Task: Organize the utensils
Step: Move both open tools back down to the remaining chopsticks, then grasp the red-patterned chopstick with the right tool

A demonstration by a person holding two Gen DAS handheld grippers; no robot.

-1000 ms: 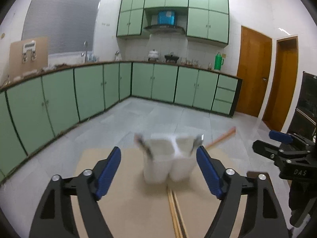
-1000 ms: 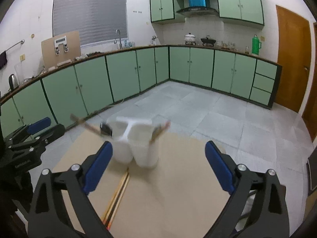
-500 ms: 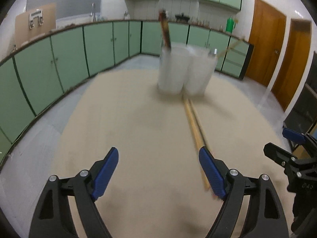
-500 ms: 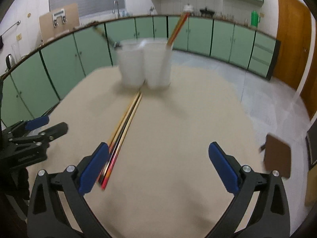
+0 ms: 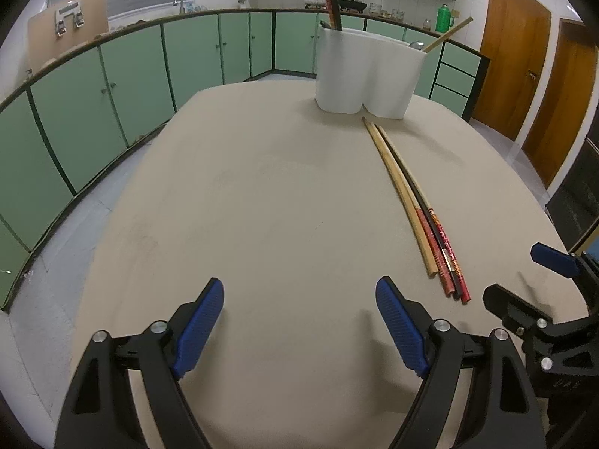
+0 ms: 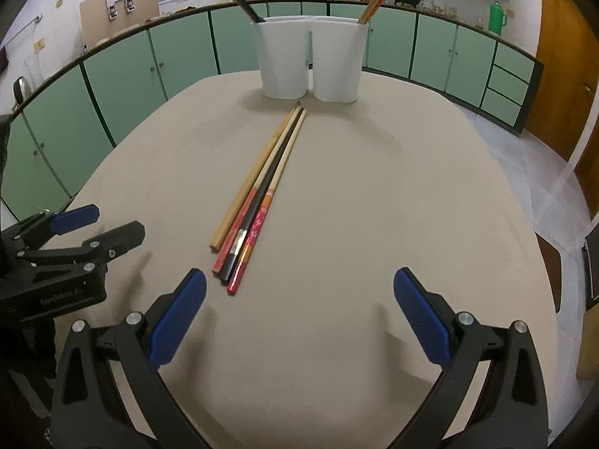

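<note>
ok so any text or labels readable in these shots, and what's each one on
"SenRobot_A1", as best it reads: pale print on the side of the left gripper, in the right wrist view; the letters are soft.
"DAS": faint embossed letters on the body of the right gripper, in the left wrist view; only part shows.
The chopsticks on the table carry a flower pattern, no words.
The board on the counter: no readable text.
</note>
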